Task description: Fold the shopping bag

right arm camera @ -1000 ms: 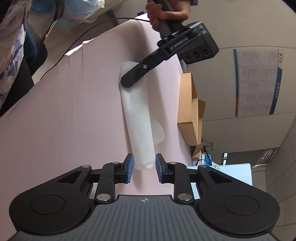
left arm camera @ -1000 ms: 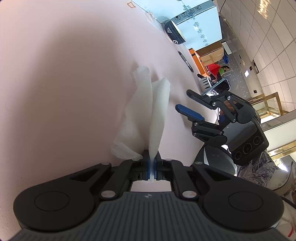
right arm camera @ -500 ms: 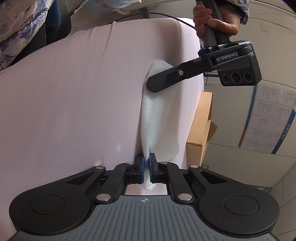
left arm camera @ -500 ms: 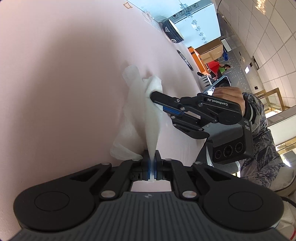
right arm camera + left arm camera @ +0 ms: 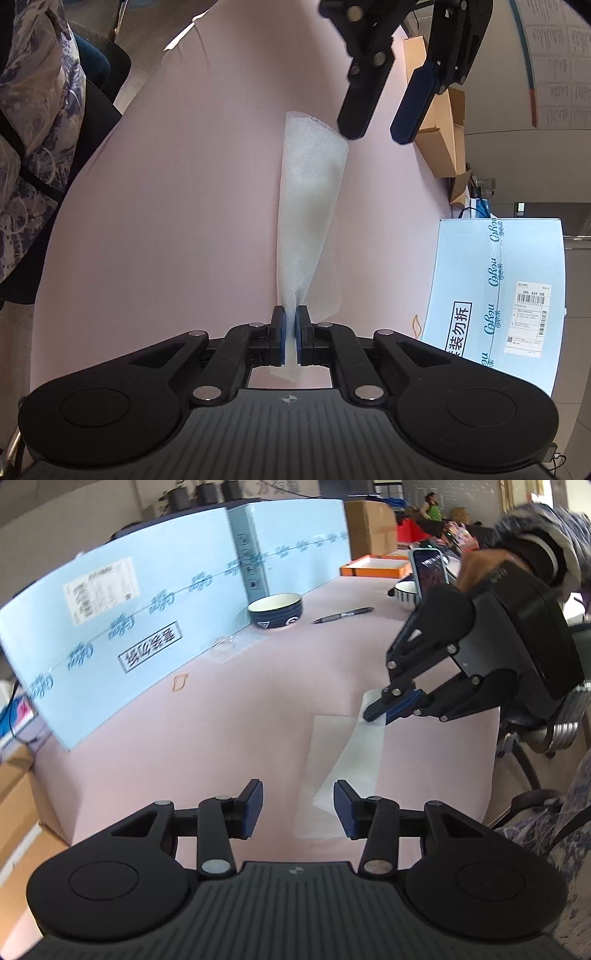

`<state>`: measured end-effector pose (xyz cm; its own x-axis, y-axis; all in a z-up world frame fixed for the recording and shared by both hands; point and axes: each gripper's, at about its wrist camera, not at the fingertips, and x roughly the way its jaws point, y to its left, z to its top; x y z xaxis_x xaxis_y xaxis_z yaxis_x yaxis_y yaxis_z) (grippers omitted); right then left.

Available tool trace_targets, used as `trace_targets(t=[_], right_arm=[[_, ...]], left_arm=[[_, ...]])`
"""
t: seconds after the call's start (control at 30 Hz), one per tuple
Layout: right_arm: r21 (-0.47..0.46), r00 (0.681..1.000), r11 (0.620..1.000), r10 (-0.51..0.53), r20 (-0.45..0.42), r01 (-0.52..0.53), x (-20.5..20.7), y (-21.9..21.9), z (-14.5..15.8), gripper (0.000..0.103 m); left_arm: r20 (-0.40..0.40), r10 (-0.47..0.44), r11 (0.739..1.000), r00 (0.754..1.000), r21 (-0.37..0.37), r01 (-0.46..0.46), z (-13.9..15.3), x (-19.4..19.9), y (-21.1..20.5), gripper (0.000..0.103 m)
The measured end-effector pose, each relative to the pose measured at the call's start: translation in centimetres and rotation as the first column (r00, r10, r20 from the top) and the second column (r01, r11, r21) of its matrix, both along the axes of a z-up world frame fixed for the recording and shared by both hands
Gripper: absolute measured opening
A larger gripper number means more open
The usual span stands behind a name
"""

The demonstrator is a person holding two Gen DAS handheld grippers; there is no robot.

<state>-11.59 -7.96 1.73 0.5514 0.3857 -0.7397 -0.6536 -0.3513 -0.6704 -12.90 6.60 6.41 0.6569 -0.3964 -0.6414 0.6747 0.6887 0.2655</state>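
Note:
The white shopping bag (image 5: 354,753) lies as a long folded strip on the pink table (image 5: 221,716). In the right wrist view the bag (image 5: 310,192) runs away from me, and my right gripper (image 5: 290,325) is shut on its near end. That gripper also shows in the left wrist view (image 5: 384,710), pinching the bag's far end. My left gripper (image 5: 297,806) is open and empty, its jaws wide apart just left of the bag's near end. It shows in the right wrist view (image 5: 373,118) above the bag's far end, apart from it.
A light blue box (image 5: 122,627) stands along the far side of the table. A dark bowl (image 5: 275,610), a pen (image 5: 343,614) and a phone (image 5: 428,570) lie beyond. A cardboard box (image 5: 439,133) sits off the table's edge. A person's patterned clothing (image 5: 33,122) is at the left.
My left gripper has let go of the bag, opened wide and swung away. My right gripper keeps its hold on the other end. The bag now lies flatter.

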Motion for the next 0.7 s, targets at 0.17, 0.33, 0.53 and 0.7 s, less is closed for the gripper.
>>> trace_targets(t=[0.17,0.33,0.53,0.7], right_arm=[[0.023,0.999,1.000,0.008,-0.054,-0.007,0.1,0.0,0.2,0.005],[0.103,0.969,0.992,-0.045,-0.244,0.072,1.6,-0.8,1.1,0.005],[0.216,0.665,0.900,-0.102,-0.740,0.378,8.5,-1.3,2.4,0.007],[0.207,0.396,0.786,-0.051,-0.917,0.583,13.2,-3.0,1.1,0.012]], left_arm=[[0.003,-0.142,0.975,0.990,0.171,0.139,-2.7,0.3,-4.8,0.040],[-0.103,-0.080,0.990,0.991,0.111,0.092,-3.1,1.9,-3.6,0.006],[-0.400,-0.003,0.998,0.916,-0.065,-0.025,-3.3,4.9,0.5,0.006],[-0.608,-0.013,0.975,0.794,-0.184,-0.125,-4.3,8.3,4.2,0.009]])
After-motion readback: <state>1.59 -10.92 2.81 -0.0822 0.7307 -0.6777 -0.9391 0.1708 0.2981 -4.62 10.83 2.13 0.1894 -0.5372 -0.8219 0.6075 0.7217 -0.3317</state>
